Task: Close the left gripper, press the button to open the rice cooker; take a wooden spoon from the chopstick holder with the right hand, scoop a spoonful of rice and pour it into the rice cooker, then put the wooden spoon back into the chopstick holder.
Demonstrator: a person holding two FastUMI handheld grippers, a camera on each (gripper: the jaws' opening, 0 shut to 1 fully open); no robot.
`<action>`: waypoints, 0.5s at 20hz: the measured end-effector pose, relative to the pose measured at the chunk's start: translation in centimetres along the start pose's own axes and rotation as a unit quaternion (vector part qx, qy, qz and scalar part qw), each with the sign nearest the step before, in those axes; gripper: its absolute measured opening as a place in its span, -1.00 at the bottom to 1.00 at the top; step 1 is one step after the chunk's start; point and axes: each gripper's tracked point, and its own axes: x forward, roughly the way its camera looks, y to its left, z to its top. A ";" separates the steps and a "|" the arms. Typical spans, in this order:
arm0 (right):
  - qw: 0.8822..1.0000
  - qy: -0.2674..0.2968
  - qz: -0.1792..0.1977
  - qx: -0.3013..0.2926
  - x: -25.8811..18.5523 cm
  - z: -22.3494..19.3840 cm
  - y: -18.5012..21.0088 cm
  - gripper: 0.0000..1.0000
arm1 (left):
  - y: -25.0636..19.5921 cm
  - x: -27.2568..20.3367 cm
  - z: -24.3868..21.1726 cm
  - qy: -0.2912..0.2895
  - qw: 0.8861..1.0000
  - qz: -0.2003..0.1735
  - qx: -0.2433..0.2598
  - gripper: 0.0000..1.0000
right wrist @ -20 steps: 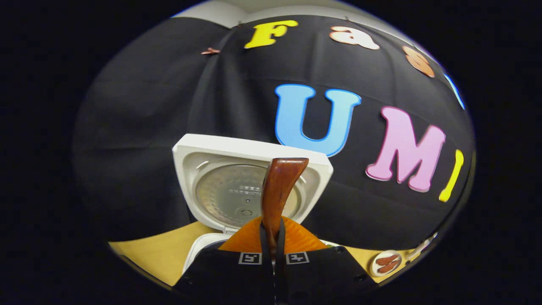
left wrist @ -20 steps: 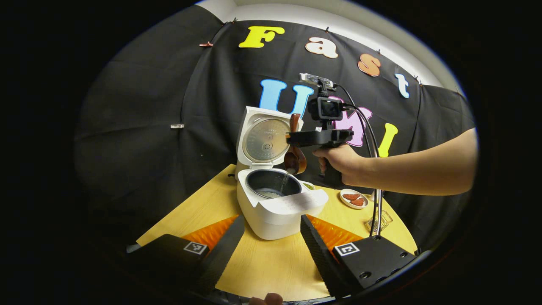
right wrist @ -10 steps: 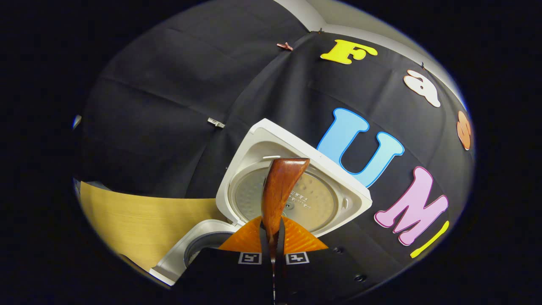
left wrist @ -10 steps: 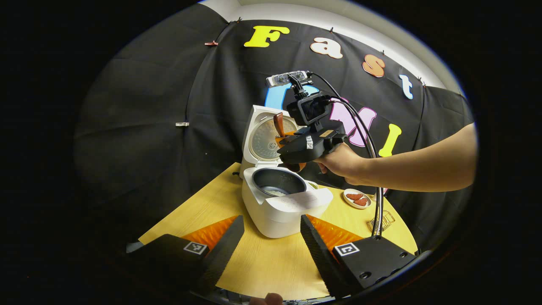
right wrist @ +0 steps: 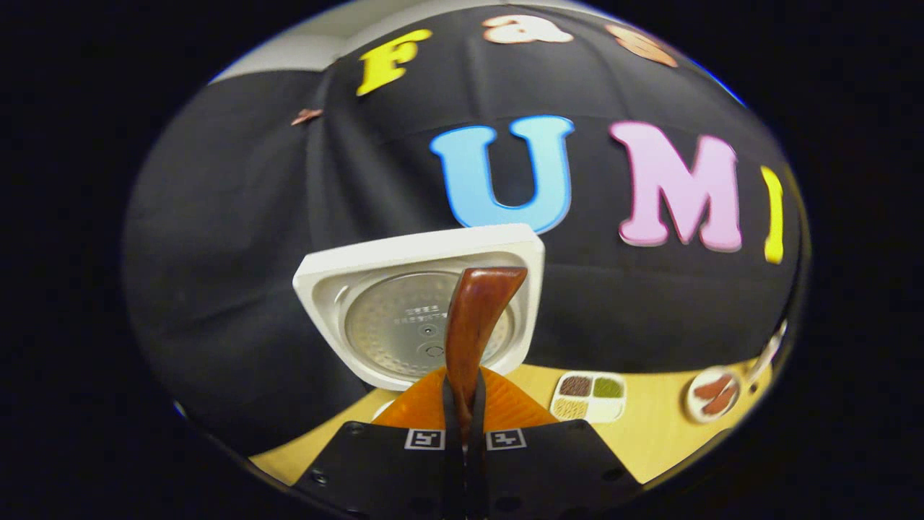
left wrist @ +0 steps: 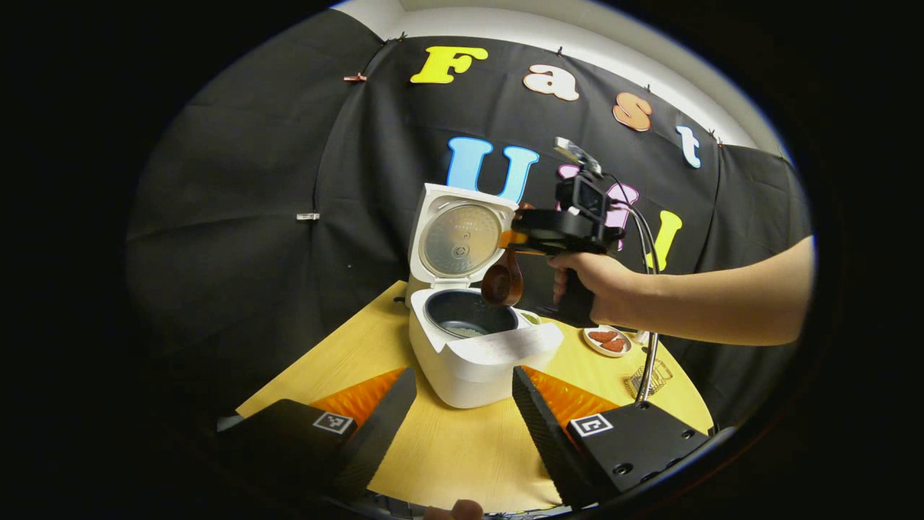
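Wooden spoon [left wrist: 503, 278] gripped above the open rice cooker [left wrist: 473, 347].
Right claw [right wrist: 465, 415] is clamped on its glossy brown handle, bowl hanging over the inner pot; left claw [left wrist: 462, 404] gapes wide, empty, above the near worktop [left wrist: 462, 455].

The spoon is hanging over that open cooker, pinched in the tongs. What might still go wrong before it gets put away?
The right tongs pinch the wooden spoon by its handle, bowl hanging down; it might swivel or slip. The bowl hangs just above the rice cooker rim, beside the raised lid, so a careless swing could knock either. On the way back it passes over the divided grain dish and the small plate, which it might clip.
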 end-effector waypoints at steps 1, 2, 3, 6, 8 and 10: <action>0.999 -0.004 0.001 0.050 -0.9 0.3 -0.6 -0.88 | -0.5 0.2 0.1 0.000 1.000 -0.004 0.004 0.87; 0.996 -0.011 0.003 0.086 -1.8 0.8 -1.4 -0.89 | -0.9 0.3 0.3 0.000 1.000 -0.008 0.007 0.87; 0.993 -0.022 0.003 0.113 -2.9 1.6 -2.4 -0.88 | -1.2 0.3 0.3 -0.001 1.000 -0.011 0.011 0.87; 0.985 -0.060 0.007 0.163 -6.7 4.3 -4.9 -0.89 | -2.3 0.6 0.7 -0.002 1.000 -0.020 0.019 0.87; 0.979 -0.089 0.011 0.182 -9.7 6.1 -6.7 -0.89 | -3.2 0.7 0.9 -0.005 0.999 -0.027 0.025 0.87; 0.976 -0.114 0.002 0.183 -12.3 7.5 -8.9 -0.88 | -4.0 0.8 1.2 -0.007 0.999 -0.033 0.033 0.87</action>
